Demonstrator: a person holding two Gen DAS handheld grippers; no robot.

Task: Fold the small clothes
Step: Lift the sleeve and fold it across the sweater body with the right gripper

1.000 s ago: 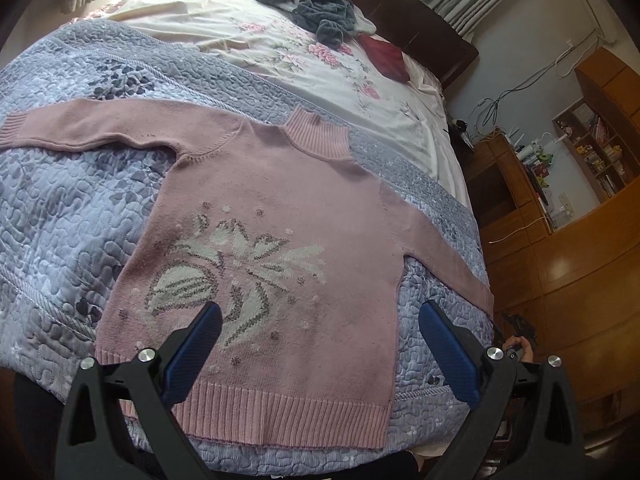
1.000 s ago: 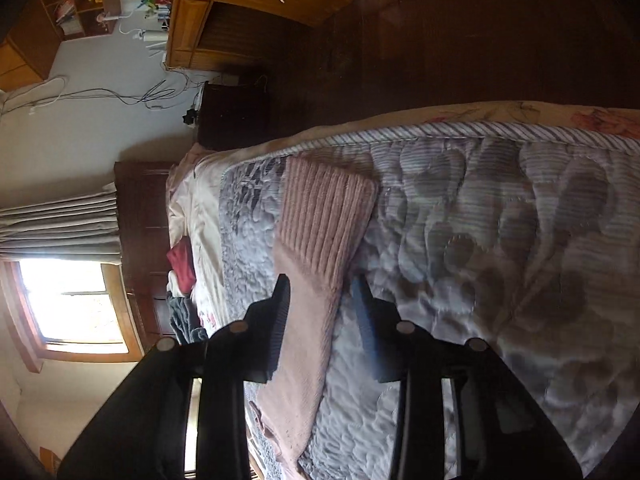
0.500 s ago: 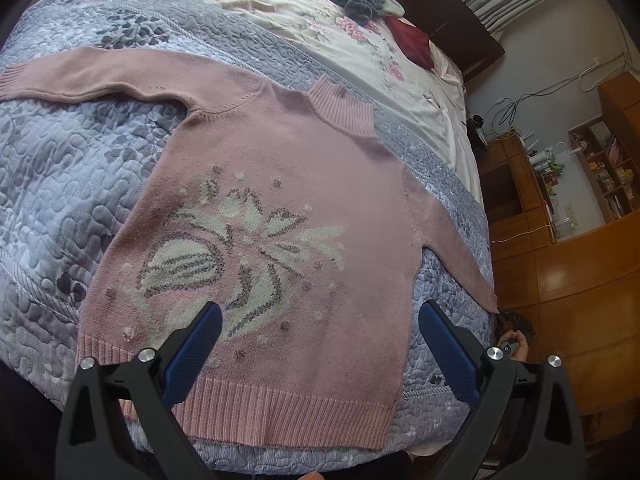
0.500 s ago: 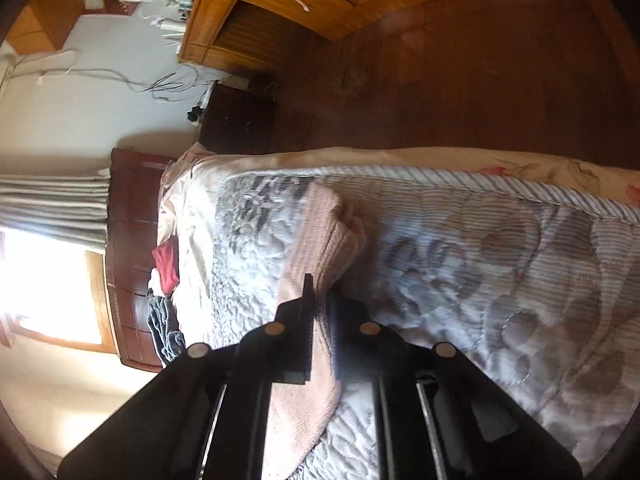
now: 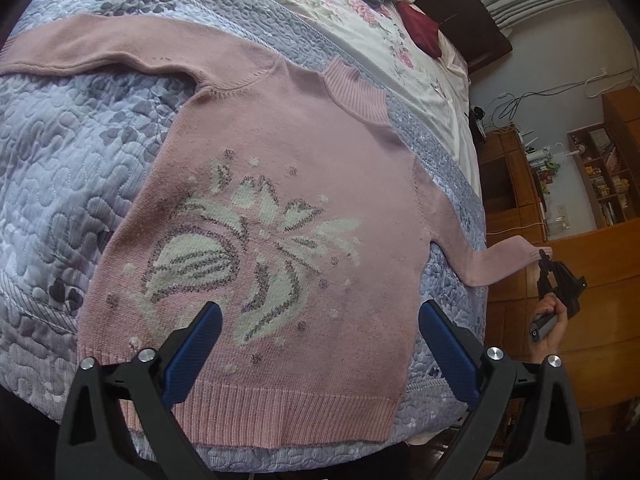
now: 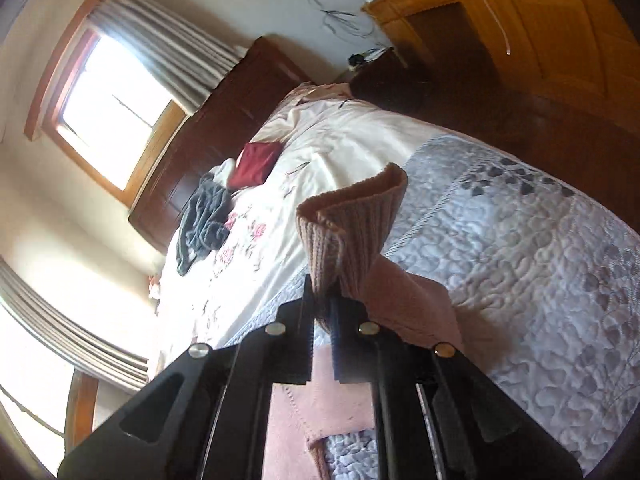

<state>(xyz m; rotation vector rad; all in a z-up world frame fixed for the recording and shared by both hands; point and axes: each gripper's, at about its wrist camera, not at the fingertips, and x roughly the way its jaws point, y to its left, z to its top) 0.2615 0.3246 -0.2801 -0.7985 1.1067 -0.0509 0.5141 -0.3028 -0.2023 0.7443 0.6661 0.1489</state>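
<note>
Sweater point(image 5: 280, 208) flat on quilted bedspread point(image 5: 80, 168)

A bright window point(image 6: 108, 116) with grey curtains point(image 6: 168, 56) lights the room; a dark wooden headboard point(image 6: 240, 100) backs the bed point(image 6: 520, 240), beside orange wooden cabinets point(image 6: 500, 12).

Sweater point(image 5: 280, 208) left cuff runs off the frame edge; hem corner hides behind the left gripper point(image 5: 320, 344) finger. Beside the sweater's lifted cuff point(image 6: 352, 236), shelf items point(image 5: 600, 184) too small to identify (books maybe). Lower cuff hidden between right gripper point(image 6: 321, 300) jaws.
</note>
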